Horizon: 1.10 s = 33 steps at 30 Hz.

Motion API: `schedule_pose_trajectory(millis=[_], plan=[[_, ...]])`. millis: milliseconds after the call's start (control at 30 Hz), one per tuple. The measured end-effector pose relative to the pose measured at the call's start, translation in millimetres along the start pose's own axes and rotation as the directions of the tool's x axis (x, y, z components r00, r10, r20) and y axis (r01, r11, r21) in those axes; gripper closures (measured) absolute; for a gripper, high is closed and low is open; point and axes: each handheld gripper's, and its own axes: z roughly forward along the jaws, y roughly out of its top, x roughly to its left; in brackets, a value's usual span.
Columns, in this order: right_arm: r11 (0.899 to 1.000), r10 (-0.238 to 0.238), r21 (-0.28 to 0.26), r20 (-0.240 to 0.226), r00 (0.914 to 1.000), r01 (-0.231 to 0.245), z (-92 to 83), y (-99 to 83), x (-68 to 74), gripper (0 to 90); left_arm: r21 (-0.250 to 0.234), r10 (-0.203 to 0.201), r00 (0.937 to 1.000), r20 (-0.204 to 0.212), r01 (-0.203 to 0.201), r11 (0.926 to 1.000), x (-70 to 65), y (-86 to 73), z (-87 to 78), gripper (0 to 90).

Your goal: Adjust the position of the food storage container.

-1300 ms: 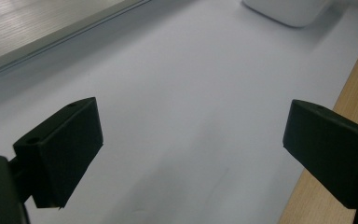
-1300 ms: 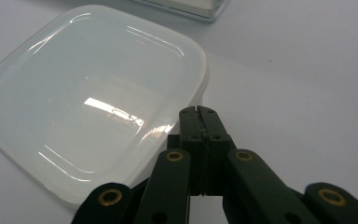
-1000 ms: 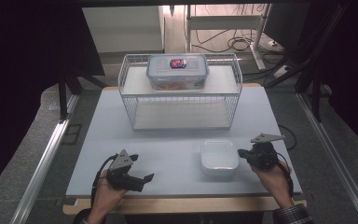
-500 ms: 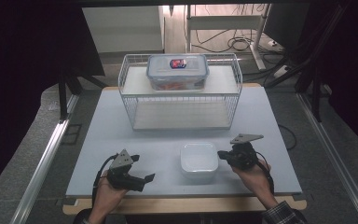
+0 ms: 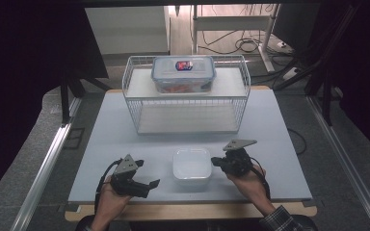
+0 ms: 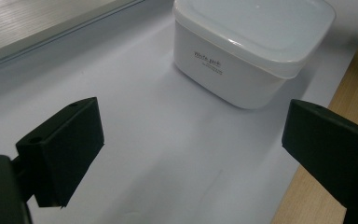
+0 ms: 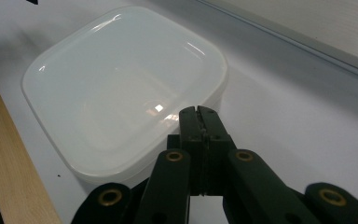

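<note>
The white lidded box (image 5: 191, 166) stood on the pale bench (image 5: 125, 134), near its front edge and about midway between the two hands. Its lid was on, and small grey print showed on one side wall in the left tool view (image 6: 208, 59). The right tool (image 5: 218, 162) was just beside the box on its right side, with the jaws pressed together and nothing between them; in the right tool view (image 7: 199, 114) the closed tips were at the rim of the lid, but whether they touched it I cannot tell. The left tool (image 5: 153, 184) rested a little apart on the left of the box, its jaws spread wide and empty, pointing toward it. Farther back on the bench stood a white wire rack (image 5: 188, 103), and on its top shelf lay a clear container with a blue-edged lid (image 5: 183, 73)
</note>
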Motion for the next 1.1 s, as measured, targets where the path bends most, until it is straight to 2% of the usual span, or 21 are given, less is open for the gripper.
schedule_pose_trajectory(millis=[100, 267, 367, 467, 633, 800, 967, 1100], plan=[[0.999, -0.012, -0.032, 0.036, 0.9993, 0.013, -10.6, -1.7, -3.9, 81.5, 0.012, 0.008, 1.0000, -0.003, -0.008, 0.9999, -1.1, 0.4, 0.1, 5.8], [0.997, -0.036, -0.059, 0.066, 0.9972, 0.040, -23.1, -6.6, -8.3, 55.7, 0.013, 0.012, 0.9999, -0.004, -0.012, 0.9998, -1.7, 0.4, -0.1, 6.0], [0.997, -0.053, -0.053, 0.067, 0.9964, 0.056, -26.5, -10.6, -11.2, 40.1, 0.011, 0.024, 0.9997, -0.011, -0.023, 0.9997, -1.8, 0.0, -0.1, 5.9], [0.996, -0.063, -0.067, 0.065, 0.9959, 0.067, -29.7, -14.6, -13.3, 28.7, 0.015, 0.029, 0.9995, -0.015, -0.029, 0.9995, -1.6, -0.8, 0.5, 5.9], [0.992, -0.091, -0.089, 0.032, 0.9954, 0.093, -33.3, -17.2, -11.2, 17.6, 0.016, 0.033, 0.9993, -0.017, -0.033, 0.9993, -1.4, -1.5, 1.0, 5.8], [0.992, -0.101, -0.071, 0.038, 0.9942, 0.103, -32.1, -22.5, -7.8, 8.3, 0.021, 0.035, 0.9992, -0.019, -0.034, 0.9992, -0.7, -2.4, 1.9, 5.6], [0.993, -0.113, -0.026, 0.037, 0.9929, 0.114, -27.1, -28.0, -8.8, 4.7, 0.024, 0.039, 0.9991, -0.017, -0.038, 0.9990, -0.8, -2.8, 2.5, 5.4], [0.993, -0.111, -0.026, 0.036, 0.9932, 0.112, -25.5, -28.1, -9.1, 4.1, 0.014, 0.031, 0.9995, -0.012, -0.031, 0.9994, -0.9, -2.1, 1.7, 5.0]])
